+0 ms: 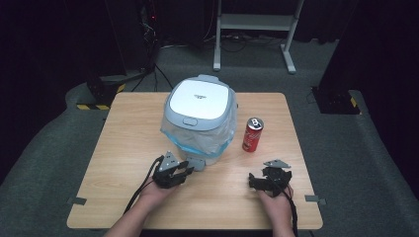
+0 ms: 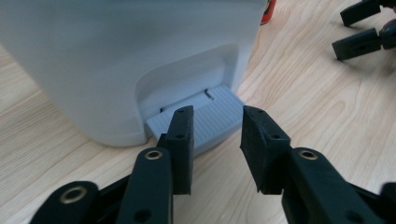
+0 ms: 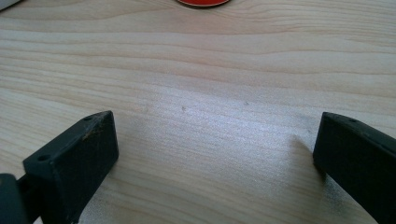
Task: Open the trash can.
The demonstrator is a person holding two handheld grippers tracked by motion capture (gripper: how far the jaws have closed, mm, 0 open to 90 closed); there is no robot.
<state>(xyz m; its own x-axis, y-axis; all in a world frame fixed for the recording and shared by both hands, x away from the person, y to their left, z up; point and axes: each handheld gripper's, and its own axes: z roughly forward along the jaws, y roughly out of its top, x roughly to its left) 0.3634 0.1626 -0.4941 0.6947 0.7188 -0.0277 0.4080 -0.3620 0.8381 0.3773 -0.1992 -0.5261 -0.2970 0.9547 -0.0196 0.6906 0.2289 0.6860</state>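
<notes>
Presently, my inventory at this stage, largest first:

1. Table (image 1: 123, 128): wood top, bears every item below.
2. Pedal bin (image 1: 200, 106): white, centre of table, lid down, clear bag liner (image 1: 217, 138) hanging out under the lid. I judge it unopened.
3. Red can (image 1: 252, 134): upright at 3 o'clock of the bin, just beside it, untouched.
4. Left gripper (image 2: 217, 135): at 6 o'clock of the bin, jaws drawn in narrow with a gap between the pads, pinching nothing, tips over the pedal.
5. Right gripper (image 3: 215, 140): at 5 o'clock of the bin, well apart from it, jaws spread wide over bare wood, holding nothing.
6. Pedal (image 2: 215, 116): ribbed grey, at the bin's foot, appears not pressed.

Status as I read it: approach to the pedal done. Pressing it, raising the lid and dealing with the can remain.
</notes>
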